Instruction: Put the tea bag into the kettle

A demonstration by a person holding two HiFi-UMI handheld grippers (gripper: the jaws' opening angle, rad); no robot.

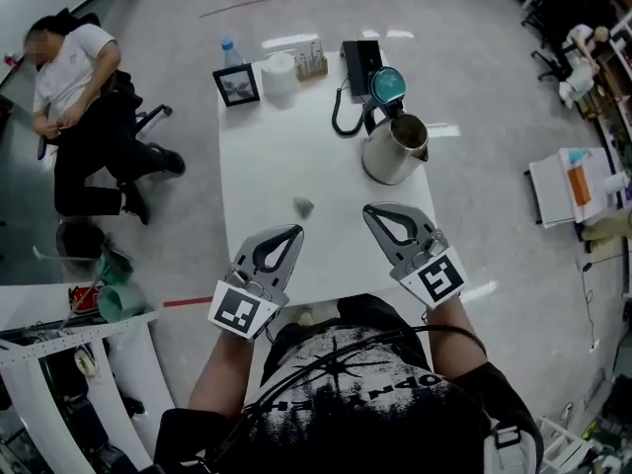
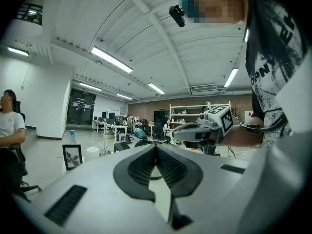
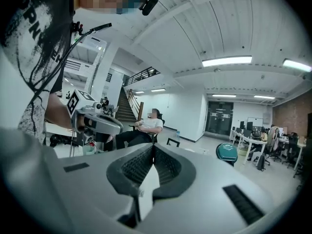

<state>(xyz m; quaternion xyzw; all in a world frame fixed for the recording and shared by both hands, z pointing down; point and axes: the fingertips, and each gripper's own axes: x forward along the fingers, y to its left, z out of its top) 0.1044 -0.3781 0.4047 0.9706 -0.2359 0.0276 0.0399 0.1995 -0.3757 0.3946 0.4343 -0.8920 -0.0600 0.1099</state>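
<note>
A small grey tea bag (image 1: pixel 303 205) lies on the white table (image 1: pixel 257 166), near its middle. The steel kettle (image 1: pixel 394 149) stands at the table's right side with its teal lid (image 1: pixel 387 84) flipped up. Both grippers hover over the table's near edge, pointing away from me. My left gripper (image 1: pixel 293 231) is shut and empty, just short of the tea bag. My right gripper (image 1: pixel 369 210) is also shut and holds nothing, right of the tea bag and below the kettle. The left gripper view shows the jaws (image 2: pixel 156 147) pressed together, and the right gripper view shows the same (image 3: pixel 153 147).
Along the far edge stand a framed picture (image 1: pixel 237 84), a white cup (image 1: pixel 279 75), a bottle (image 1: pixel 230 52), a sachet holder (image 1: pixel 311 62) and a black kettle base (image 1: pixel 361 59) with its cord. A person (image 1: pixel 79 97) sits on a chair left of the table.
</note>
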